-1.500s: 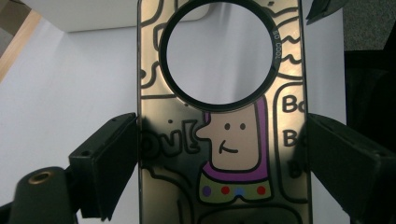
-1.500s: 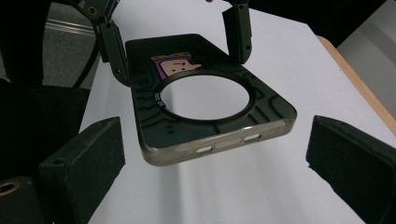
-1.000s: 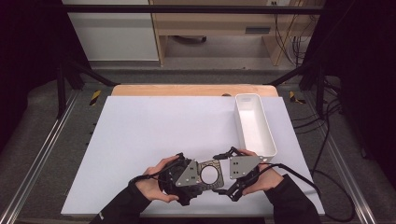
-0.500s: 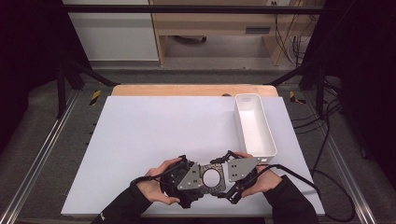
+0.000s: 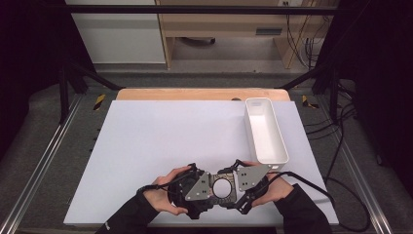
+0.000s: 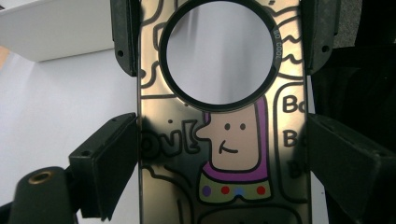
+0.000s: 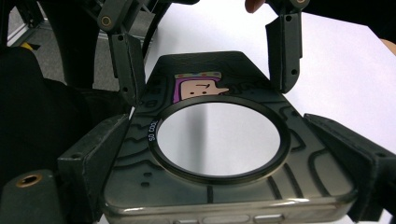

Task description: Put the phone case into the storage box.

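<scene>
Both grippers hold one phone case (image 5: 222,188) between them, low over the white mat's (image 5: 165,141) near edge. The case is dark and glossy, with a round ring opening and a cartoon figure in purple. In the left gripper view my left gripper (image 6: 224,163) is shut on the case's (image 6: 233,140) long sides, and the other gripper's jaws clamp its far end. In the right gripper view my right gripper (image 7: 224,161) is shut on the ring end of the case (image 7: 140,135). From above, the left gripper (image 5: 207,189) and right gripper (image 5: 241,183) face each other.
A long white tray (image 5: 278,146) lies along the mat's right side, just beyond the right hand. Black cables (image 5: 336,200) trail off the table's right edge. A wooden strip (image 5: 195,94) borders the mat's far edge, and metal rails run along both sides.
</scene>
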